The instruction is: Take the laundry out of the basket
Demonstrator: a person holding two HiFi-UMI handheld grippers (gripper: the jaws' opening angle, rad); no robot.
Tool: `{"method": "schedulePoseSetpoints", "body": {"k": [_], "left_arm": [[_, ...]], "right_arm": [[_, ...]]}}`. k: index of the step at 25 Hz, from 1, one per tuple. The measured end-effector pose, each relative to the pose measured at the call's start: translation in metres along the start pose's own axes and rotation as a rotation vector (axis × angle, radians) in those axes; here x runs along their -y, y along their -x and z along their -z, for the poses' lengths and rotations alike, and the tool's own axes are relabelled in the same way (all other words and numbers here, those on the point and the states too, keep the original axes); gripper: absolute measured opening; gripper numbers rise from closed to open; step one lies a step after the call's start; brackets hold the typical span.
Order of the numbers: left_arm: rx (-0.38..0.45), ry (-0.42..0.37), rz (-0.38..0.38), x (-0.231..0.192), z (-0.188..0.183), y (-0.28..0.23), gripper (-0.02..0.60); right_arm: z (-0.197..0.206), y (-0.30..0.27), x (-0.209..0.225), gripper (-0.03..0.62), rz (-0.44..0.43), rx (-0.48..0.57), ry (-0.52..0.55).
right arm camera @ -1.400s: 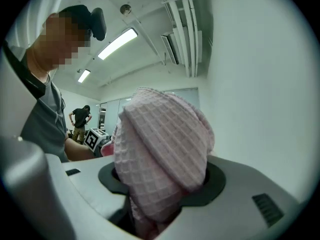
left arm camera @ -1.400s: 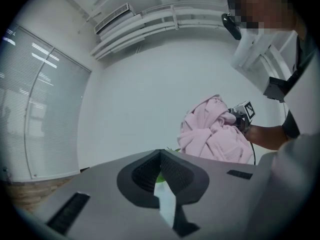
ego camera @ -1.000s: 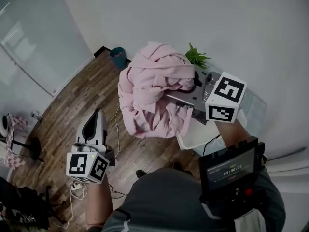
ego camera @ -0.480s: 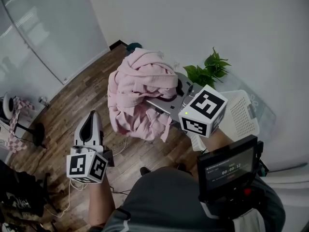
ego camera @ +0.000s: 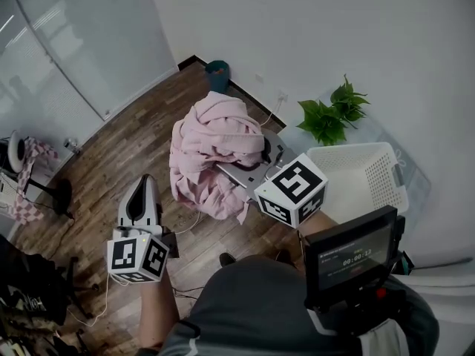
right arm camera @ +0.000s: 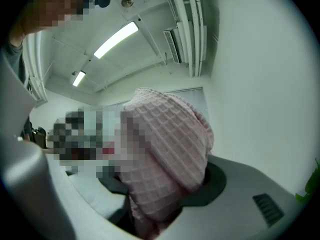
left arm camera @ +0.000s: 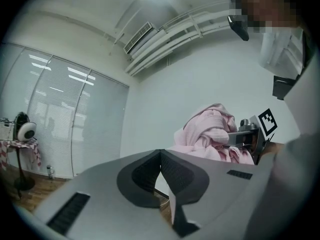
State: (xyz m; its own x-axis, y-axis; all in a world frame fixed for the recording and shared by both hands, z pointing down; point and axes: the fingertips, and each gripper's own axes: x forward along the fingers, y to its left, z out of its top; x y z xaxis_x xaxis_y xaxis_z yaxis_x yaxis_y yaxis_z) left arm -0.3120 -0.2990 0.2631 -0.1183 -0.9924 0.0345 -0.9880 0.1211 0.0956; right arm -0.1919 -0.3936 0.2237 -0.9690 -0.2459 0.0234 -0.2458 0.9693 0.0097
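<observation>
A bundle of pink waffle-weave laundry [ego camera: 210, 153] hangs in the air over the wooden floor, left of the white basket [ego camera: 358, 178]. My right gripper [ego camera: 251, 162] is shut on it, and in the right gripper view the pink cloth [right arm camera: 167, 159] fills the gap between the jaws of the right gripper [right arm camera: 160, 196]. My left gripper [ego camera: 142, 182] is held low at the left, shut with nothing in it. In the left gripper view the left gripper [left arm camera: 161, 164] has its pads meeting, with the pink bundle [left arm camera: 210, 131] off to the right.
A green potted plant [ego camera: 332, 114] stands behind the basket by the wall. A teal bin [ego camera: 217, 72] sits at the wall's foot. A stand with a checked cloth [ego camera: 26, 170] is at the far left. Cables [ego camera: 104, 302] lie on the floor.
My right gripper has carried the pink laundry left and away from the basket, whose inside now shows. The left gripper has stayed low and shut.
</observation>
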Motion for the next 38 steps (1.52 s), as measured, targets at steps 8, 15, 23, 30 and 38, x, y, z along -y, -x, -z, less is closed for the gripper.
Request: {"method": "schedulePoseSetpoints", "body": {"k": [8, 15, 23, 30, 38], "left_arm": [[-0.027, -0.027, -0.003, -0.007, 0.068, -0.029, 0.002], [-0.043, -0.026, 0.005, -0.009, 0.075, -0.035, 0.002], [-0.047, -0.016, 0.018, -0.008, 0.076, -0.045, 0.002], [-0.051, -0.019, 0.041, -0.006, 0.074, -0.051, 0.002], [-0.051, -0.002, 0.038, -0.009, 0.074, -0.051, 0.002]], "right_arm": [[0.088, -0.015, 0.016, 0.255, 0.029, 0.012, -0.011], [0.1, -0.019, 0.018, 0.255, 0.048, 0.002, -0.015], [0.103, -0.02, 0.019, 0.255, 0.059, -0.017, 0.01], [0.102, -0.019, 0.019, 0.255, 0.063, -0.021, 0.023], [0.1, -0.018, 0.019, 0.255, 0.072, -0.026, 0.02]]}}
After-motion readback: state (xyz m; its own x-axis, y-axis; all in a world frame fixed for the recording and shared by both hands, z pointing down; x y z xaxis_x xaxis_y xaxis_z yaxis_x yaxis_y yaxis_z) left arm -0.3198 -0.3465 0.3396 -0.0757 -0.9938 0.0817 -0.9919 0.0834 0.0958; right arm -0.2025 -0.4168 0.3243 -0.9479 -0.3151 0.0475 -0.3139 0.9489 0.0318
